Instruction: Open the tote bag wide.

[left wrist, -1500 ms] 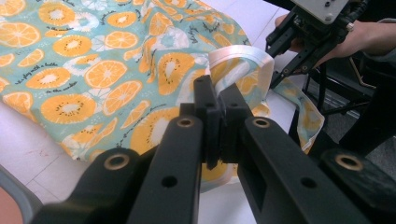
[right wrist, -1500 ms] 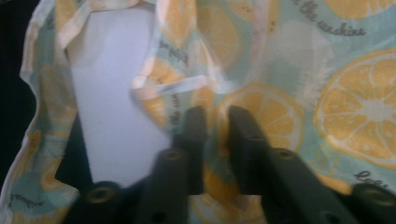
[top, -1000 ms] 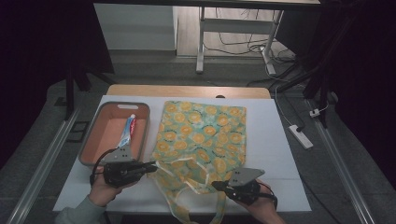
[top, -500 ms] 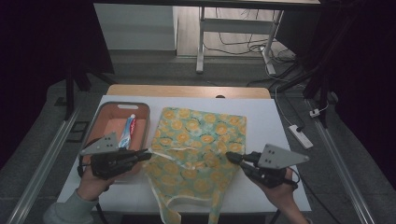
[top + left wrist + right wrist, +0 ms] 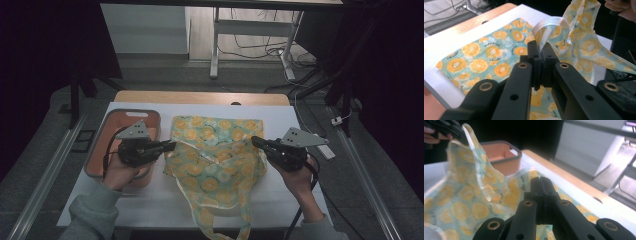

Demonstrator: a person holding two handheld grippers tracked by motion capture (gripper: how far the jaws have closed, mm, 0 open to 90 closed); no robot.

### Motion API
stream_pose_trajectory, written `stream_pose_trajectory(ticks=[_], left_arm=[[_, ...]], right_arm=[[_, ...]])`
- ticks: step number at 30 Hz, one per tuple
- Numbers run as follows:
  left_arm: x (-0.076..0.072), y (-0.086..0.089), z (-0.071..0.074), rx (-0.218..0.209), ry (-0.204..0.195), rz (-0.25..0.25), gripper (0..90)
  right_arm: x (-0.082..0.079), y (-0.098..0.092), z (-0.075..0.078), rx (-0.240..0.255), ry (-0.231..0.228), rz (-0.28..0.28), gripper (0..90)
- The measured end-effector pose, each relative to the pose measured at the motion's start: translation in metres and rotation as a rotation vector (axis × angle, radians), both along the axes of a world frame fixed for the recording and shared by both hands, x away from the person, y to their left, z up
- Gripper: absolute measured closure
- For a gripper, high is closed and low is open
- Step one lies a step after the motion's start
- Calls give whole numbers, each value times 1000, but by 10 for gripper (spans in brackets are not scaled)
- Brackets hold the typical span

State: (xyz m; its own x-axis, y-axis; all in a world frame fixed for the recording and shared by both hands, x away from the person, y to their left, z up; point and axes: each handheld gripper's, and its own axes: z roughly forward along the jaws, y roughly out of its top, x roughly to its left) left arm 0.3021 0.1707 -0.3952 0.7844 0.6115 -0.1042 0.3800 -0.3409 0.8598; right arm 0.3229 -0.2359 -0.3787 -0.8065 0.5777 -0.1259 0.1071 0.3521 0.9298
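Observation:
A cloth bag (image 5: pixel 215 155) printed with orange slices on pale blue lies on the white table (image 5: pixel 295 200), its far end flat and its near end lifted. My left gripper (image 5: pixel 171 145) is shut on the bag's left edge; in the left gripper view its jaws (image 5: pixel 541 53) pinch a pale strap of the bag (image 5: pixel 481 55). My right gripper (image 5: pixel 255 141) is shut on the bag's right edge. In the right gripper view its jaws (image 5: pixel 541 182) clamp the fabric (image 5: pixel 466 195). The cloth stretches between the two grippers, and loose straps (image 5: pixel 220 225) trail toward the front edge.
A salmon tray (image 5: pixel 102 145) stands at the left, partly under my left hand, and shows as the tray (image 5: pixel 501 152) in the right gripper view. A white power strip (image 5: pixel 325 150) lies at the table's right edge. The wooden edge (image 5: pixel 200 96) bounds the far side.
Both grippers have risen and moved apart, left going left and right going right. The bag's near end has lifted off the table and spread wide between them.

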Motion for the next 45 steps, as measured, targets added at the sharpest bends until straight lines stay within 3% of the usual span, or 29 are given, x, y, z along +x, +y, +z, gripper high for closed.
stream_pose_trajectory(ticks=[5,7,11,16,17,19,23,28,33,37,41,42,43,45], left_arm=[[15,-7,-9,48,18,37,870],[28,-12,-18,78,60,59,868],[36,-20,-26,97,90,55,864],[45,-32,-34,131,117,49,861],[49,-35,-35,125,128,49,861],[58,-42,-37,108,148,47,861],[71,-52,-44,132,168,48,860],[72,-53,-50,166,178,55,842],[73,-57,-54,182,187,51,813],[72,-59,-56,193,191,42,795],[71,-58,-56,175,202,30,688],[69,-56,-54,165,200,32,561],[68,-54,-51,160,193,34,561],[62,-49,-45,146,175,55,439]], right_arm=[[20,0,-20,-59,40,-53,900],[37,-2,-37,-82,89,-94,900],[52,-7,-57,-104,154,-129,900],[58,-11,-71,-148,187,-163,900],[63,-14,-77,-176,196,-178,900],[68,-20,-83,-165,224,-197,900],[71,-27,-91,-168,258,-219,900],[72,-28,-98,-167,283,-213,900],[73,-17,-114,-224,317,-194,900],[73,-16,-117,-224,325,-189,900],[71,-18,-112,-193,322,-183,897],[68,-20,-105,-163,316,-179,784],[68,-20,-105,-163,316,-179,784],[64,-22,-95,-129,301,-165,641]])
